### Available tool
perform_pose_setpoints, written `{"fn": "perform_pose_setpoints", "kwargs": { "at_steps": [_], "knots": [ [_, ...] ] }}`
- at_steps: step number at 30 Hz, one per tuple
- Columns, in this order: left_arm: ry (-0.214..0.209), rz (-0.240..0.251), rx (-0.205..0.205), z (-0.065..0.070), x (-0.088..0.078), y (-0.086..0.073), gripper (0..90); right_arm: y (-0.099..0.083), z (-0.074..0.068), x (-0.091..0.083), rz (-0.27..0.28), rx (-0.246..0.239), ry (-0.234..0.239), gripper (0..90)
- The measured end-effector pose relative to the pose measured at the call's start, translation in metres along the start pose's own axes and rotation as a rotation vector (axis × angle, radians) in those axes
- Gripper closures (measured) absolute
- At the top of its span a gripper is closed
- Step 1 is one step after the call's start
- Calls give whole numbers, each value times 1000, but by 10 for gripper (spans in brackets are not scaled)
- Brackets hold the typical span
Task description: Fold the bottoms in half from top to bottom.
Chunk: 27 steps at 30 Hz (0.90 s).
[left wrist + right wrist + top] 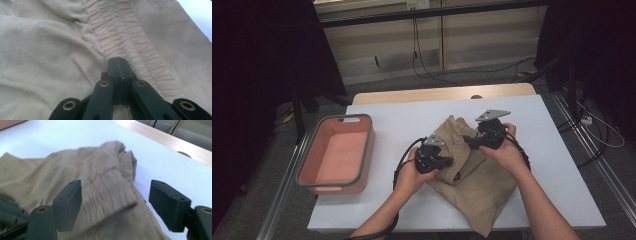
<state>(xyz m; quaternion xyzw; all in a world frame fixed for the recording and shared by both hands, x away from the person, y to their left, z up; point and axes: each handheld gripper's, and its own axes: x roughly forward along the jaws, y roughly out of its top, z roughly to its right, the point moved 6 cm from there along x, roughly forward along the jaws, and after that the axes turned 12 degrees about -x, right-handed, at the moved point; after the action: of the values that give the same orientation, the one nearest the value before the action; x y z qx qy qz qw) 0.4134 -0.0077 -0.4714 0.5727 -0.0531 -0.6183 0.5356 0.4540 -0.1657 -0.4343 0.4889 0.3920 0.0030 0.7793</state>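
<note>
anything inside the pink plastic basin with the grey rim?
The pink plastic basin with the grey rim, left of the crumpled tan fabric shorts on the white table, shows only a bare pink floor. Its near inner wall is hidden from the high view.

Matt tan cloth garment [464, 165] with gathered stitched waistband, smooth white table [557, 150], pink plastic basin [337, 155], pale wood edge [437, 94]
</note>
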Motion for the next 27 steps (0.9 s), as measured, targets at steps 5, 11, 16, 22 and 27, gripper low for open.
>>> {"fn": "perform_pose_setpoints", "kwargs": {
  "at_steps": [5, 11, 16, 22, 27],
  "knots": [
    [2, -8, -6, 0, -2, 0, 900, 0, -4, 15, -40, -8, 26, 396],
    [5, -13, -28, -3, -4, 0, 857, -7, 1, 15, -74, 1, 37, 592],
    [13, 1, -59, -7, -7, 2, 756, -7, 2, 8, -64, -7, 39, 767],
    [28, 17, -85, -14, -20, 6, 578, -6, 0, 1, -41, -13, 20, 785],
    [33, 41, -118, -24, -32, 10, 415, -9, 1, -10, -12, 8, 20, 785]
  ]
}}
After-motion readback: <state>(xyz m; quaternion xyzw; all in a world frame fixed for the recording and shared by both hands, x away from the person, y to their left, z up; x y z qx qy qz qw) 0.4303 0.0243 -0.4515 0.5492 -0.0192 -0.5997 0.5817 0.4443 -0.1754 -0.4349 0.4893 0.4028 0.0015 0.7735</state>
